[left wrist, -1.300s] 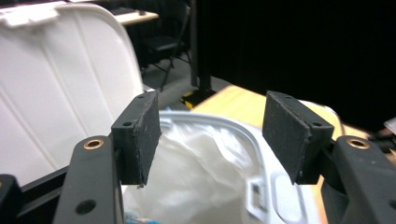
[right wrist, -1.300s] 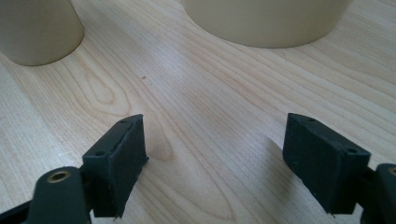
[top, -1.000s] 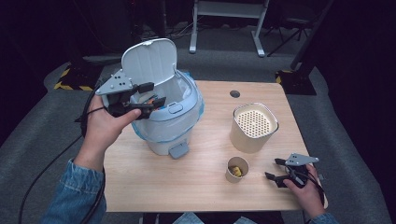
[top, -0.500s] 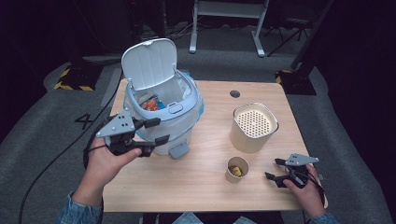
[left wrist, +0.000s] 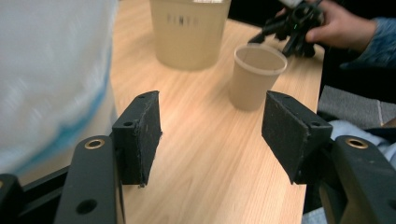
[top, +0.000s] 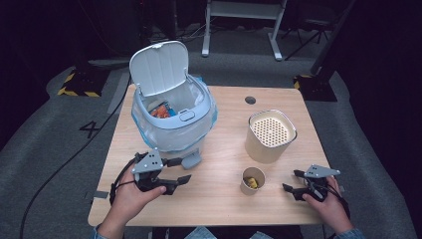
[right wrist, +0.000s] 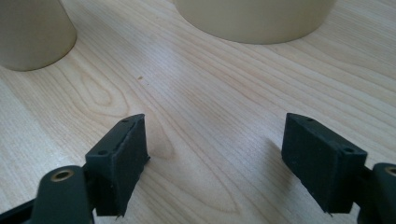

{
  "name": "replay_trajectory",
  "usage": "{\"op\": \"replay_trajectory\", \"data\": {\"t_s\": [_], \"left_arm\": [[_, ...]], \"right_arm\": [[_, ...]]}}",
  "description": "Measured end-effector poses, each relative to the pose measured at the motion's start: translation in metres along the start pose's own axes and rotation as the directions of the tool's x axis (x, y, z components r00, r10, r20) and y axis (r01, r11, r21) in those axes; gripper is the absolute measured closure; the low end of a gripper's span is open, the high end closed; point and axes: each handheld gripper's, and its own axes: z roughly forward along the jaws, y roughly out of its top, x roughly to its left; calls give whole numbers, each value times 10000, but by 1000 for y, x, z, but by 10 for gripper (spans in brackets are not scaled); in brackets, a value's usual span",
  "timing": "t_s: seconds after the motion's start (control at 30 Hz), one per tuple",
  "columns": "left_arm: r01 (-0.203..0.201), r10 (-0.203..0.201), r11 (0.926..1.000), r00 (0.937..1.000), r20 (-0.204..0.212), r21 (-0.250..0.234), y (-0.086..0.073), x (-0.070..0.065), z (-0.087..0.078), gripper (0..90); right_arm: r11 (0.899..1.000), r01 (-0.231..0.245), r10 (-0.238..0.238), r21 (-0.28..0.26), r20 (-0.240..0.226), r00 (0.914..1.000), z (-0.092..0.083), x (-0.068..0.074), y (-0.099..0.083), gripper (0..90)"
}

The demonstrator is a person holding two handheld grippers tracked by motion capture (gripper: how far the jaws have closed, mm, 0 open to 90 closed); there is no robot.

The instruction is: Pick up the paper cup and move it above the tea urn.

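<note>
A white bin [top: 171, 130] with a blue liner stands at the back left of the wooden table [top: 219, 211]. Its lid [top: 159, 67] is tipped up, and orange items lie inside. My left gripper [top: 185, 170] hovers low over the table in front of the bin, open with nothing between its jaws [left wrist: 210, 100]. It points at a small paper cup [top: 253, 180] [left wrist: 257, 77] with something yellow inside. At the front right my right gripper [top: 289, 180] rests open and empty [right wrist: 215, 123], aimed toward that cup [right wrist: 32, 32].
A beige tub [top: 270, 137] with a perforated top stands behind the paper cup; its wall fills the far side of both gripper views [left wrist: 189, 32] [right wrist: 252, 18]. A round hole [top: 250, 100] sits in the tabletop at the back. A dark floor surrounds the table.
My left hand has come down from the bin's open top to the table in front of the bin. The right hand has stayed where it was.
</note>
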Motion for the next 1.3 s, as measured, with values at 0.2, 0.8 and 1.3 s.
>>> {"op": "replay_trajectory", "data": {"t_s": [0.2,0.8,1.3], "left_arm": [[331,-333,9983,9994,40,478,-20,6,15,380],[177,90,9354,9972,-737,3531,-67,13,62,324],[220,191,9533,9910,-1326,3013,-72,13,74,199]], "right_arm": [[9999,127,-124,102,-267,9996,-5,3,-2,280],[9963,829,-794,220,-1293,9884,-7,25,6,298],[9983,248,-360,-527,-2233,9741,-2,46,14,156]]}}
